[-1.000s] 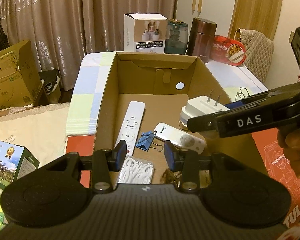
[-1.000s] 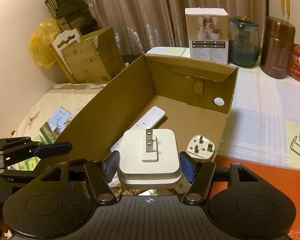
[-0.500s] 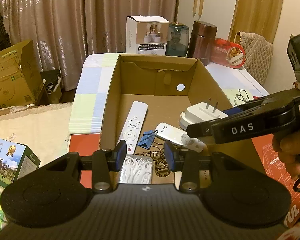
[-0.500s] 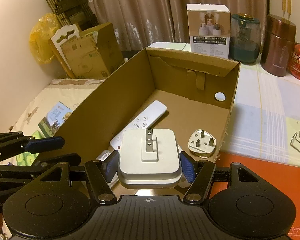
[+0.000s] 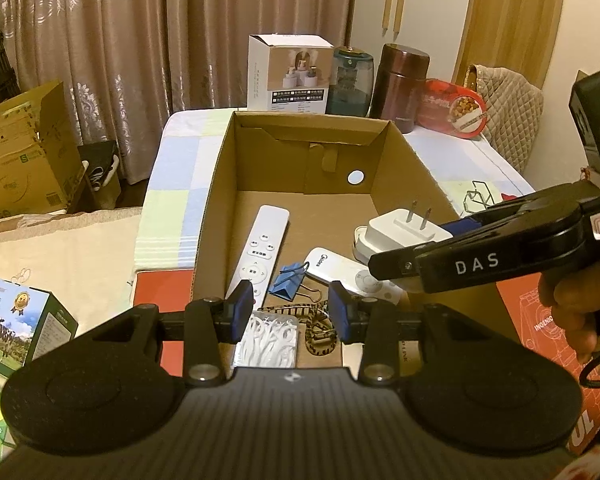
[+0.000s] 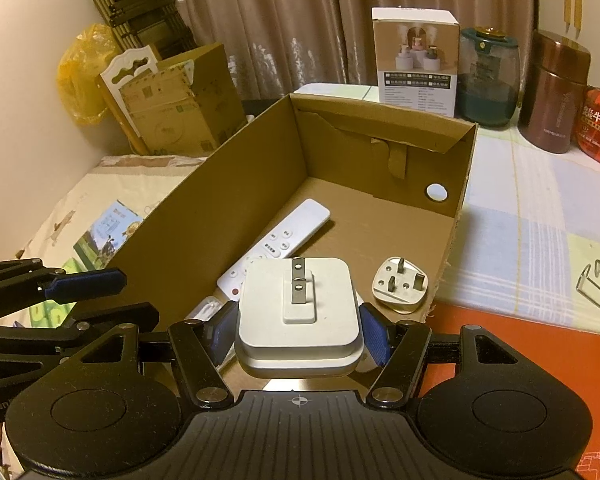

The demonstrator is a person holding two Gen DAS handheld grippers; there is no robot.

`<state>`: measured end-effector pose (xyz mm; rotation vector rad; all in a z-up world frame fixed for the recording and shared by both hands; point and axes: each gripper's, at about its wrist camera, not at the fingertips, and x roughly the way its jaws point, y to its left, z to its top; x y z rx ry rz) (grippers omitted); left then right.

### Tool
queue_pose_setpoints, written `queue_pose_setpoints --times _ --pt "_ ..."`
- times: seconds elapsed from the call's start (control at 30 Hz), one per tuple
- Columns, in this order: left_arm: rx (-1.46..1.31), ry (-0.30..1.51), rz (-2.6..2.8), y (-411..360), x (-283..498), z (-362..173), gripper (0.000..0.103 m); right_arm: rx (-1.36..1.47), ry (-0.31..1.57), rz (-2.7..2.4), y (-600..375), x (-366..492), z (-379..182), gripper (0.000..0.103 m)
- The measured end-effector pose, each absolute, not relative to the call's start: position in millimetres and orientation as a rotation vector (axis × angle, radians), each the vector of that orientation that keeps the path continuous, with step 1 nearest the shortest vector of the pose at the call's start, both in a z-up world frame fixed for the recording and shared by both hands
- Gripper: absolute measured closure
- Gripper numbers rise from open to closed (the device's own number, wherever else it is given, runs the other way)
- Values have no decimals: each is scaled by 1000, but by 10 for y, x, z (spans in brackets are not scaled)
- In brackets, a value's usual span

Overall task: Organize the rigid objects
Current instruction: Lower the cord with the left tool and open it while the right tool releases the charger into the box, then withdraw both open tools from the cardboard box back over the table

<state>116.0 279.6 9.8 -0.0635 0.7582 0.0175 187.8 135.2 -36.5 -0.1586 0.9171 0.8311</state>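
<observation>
An open cardboard box (image 5: 216, 200) sits on the table. In it lie a long white remote (image 5: 262, 248), a shorter white remote (image 5: 340, 272), a blue binder clip (image 5: 288, 282), a pack of floss picks (image 5: 270, 340), a snake-patterned band (image 5: 320, 332) and a round three-pin plug (image 6: 400, 284). My right gripper (image 6: 298, 320) is shut on a square white two-prong adapter (image 6: 298, 308), held above the box's near right part (image 5: 400, 232). My left gripper (image 5: 291, 300) is open and empty over the box's near end, above the floss picks.
Behind the box stand a white product carton (image 5: 290, 74), a green jar (image 5: 350, 82), a brown flask (image 5: 398, 82) and a red tin (image 5: 452, 110). A wire stand (image 5: 478, 200) and an orange box (image 5: 532, 312) lie to the right. A milk carton (image 5: 16, 320) sits left.
</observation>
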Motion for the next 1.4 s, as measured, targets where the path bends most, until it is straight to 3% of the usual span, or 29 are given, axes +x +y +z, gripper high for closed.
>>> queue_pose_setpoints --times 0.47,0.87,1.4 --pt "-64 749 30 2779 1119 141 66 -77 909 835 1233 1924 -308 42" --pt "-109 693 27 2586 923 391 59 11 848 804 748 1726 34 41" --pt "-128 635 24 1913 540 735 32 70 751 747 -180 1197 486 40"
